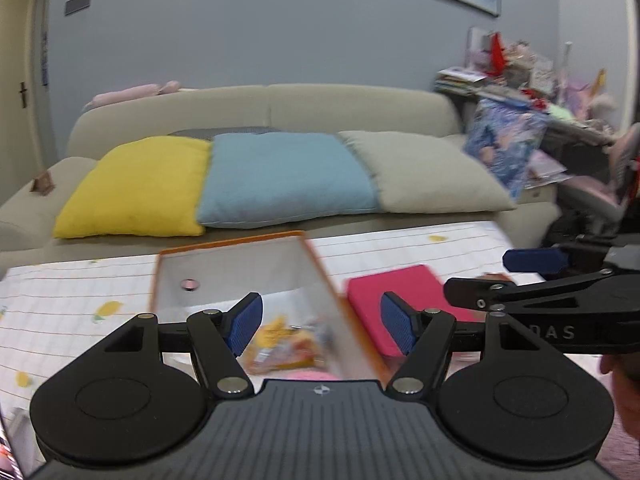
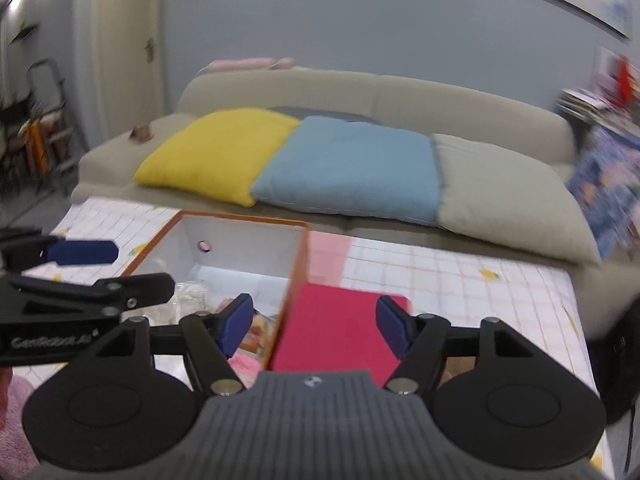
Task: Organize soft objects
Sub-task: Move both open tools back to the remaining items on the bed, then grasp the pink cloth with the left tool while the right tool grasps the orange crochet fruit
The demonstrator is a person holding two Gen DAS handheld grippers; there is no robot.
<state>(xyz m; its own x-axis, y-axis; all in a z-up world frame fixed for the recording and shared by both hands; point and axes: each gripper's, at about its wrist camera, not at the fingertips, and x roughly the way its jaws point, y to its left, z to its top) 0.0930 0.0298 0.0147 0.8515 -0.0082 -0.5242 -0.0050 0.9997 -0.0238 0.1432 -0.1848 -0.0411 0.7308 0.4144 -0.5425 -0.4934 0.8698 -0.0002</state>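
An orange-rimmed white box [image 1: 224,276] stands on the checked tablecloth; it also shows in the right wrist view [image 2: 240,252]. Soft items, orange-yellow and pink [image 1: 280,344], lie in its near end. A flat red-pink pad [image 1: 400,300] lies just right of the box, also in the right wrist view [image 2: 340,332]. My left gripper [image 1: 322,326] is open and empty over the box's right wall. My right gripper [image 2: 316,328] is open and empty above the pad; it shows at the right of the left wrist view [image 1: 480,280].
A beige sofa [image 1: 340,108] stands behind the table with yellow [image 1: 136,188], blue [image 1: 284,176] and grey [image 1: 424,172] cushions. A cluttered desk [image 1: 520,80] is at the right. A pink fluffy thing [image 2: 16,432] lies at the table's near left.
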